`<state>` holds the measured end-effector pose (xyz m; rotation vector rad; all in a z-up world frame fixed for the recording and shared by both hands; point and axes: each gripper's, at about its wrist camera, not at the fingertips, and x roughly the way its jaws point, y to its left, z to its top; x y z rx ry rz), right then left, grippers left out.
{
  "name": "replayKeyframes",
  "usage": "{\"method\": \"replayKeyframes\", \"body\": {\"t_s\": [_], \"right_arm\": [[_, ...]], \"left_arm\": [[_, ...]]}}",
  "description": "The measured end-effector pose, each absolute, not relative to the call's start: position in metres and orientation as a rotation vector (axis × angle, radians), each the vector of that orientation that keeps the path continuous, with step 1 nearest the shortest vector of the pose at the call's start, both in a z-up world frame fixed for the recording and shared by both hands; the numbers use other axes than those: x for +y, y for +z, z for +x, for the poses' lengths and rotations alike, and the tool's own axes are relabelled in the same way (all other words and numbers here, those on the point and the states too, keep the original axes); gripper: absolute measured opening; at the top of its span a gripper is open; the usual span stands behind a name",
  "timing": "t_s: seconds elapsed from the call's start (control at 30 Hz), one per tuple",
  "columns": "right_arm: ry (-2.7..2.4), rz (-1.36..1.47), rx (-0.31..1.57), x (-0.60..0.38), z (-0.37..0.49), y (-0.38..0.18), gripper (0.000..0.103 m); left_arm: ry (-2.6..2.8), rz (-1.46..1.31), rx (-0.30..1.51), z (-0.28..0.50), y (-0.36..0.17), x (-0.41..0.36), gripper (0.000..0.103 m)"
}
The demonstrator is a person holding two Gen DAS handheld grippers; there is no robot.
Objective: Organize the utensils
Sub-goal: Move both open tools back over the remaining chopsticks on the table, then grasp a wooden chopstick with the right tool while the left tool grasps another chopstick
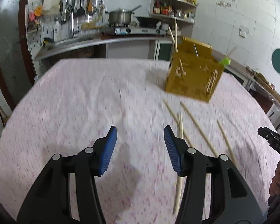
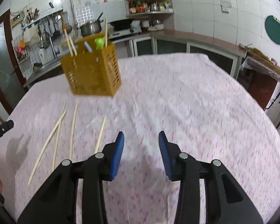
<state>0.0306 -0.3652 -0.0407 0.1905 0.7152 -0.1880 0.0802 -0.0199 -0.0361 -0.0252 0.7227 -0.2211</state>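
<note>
From my left wrist camera: my left gripper (image 1: 140, 140) hung over the pink-patterned tablecloth (image 1: 84, 102) with its blue pads (image 1: 107, 151) parted and nothing between them, released. Several loose chopsticks (image 1: 197, 125) lay on the cloth just beyond and to the right of the right-hand finger, one running under it toward the picture's lower edge. Farther off, toward the far right part of the table, stood the yellow slotted utensil holder (image 1: 192, 74), with a few chopsticks rising from its back corner and a green-topped item (image 1: 225, 62) at its right side. The tip of my right gripper (image 1: 270, 136) entered at the right edge, my hand (image 1: 279, 179) below it. Behind the table, a steel pot (image 1: 119, 16) sat on the stove (image 1: 136, 30) along the kitchen counter.

From my right wrist camera: my right gripper (image 2: 141, 143) was likewise released, its blue pads (image 2: 117, 155) apart over bare cloth (image 2: 196, 102), gripping nothing. Four chopsticks (image 2: 72, 128) lay scattered to the left of the left-hand finger, two of them crossing; the nearest one ended just beside that finger. The yellow holder (image 2: 93, 72) stood beyond them at the upper left, holding upright chopsticks, the green-topped item (image 2: 99, 43) and a pale blue handle (image 2: 88, 46). The black tip of my left gripper (image 2: 1, 128) showed at the left edge. The picture was blurred, so finer detail was lost.
</note>
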Motion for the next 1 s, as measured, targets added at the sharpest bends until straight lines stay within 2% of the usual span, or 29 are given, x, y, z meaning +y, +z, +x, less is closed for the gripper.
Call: {"method": "replayKeyframes", "body": {"t_s": [0.47, 1.0], "right_arm": [[-0.132, 0.158, 0.731, -0.343, 0.032, -0.045, 0.039], [-0.068, 0.139, 0.821, -0.32, 0.091, -0.051, 0.039]], "left_arm": [[-0.221, -0.008, 0.74, 0.064, -0.052, -0.03, 0.051], [-0.295, 0.029, 0.795, 0.118, -0.05, -0.08, 0.052]]}}
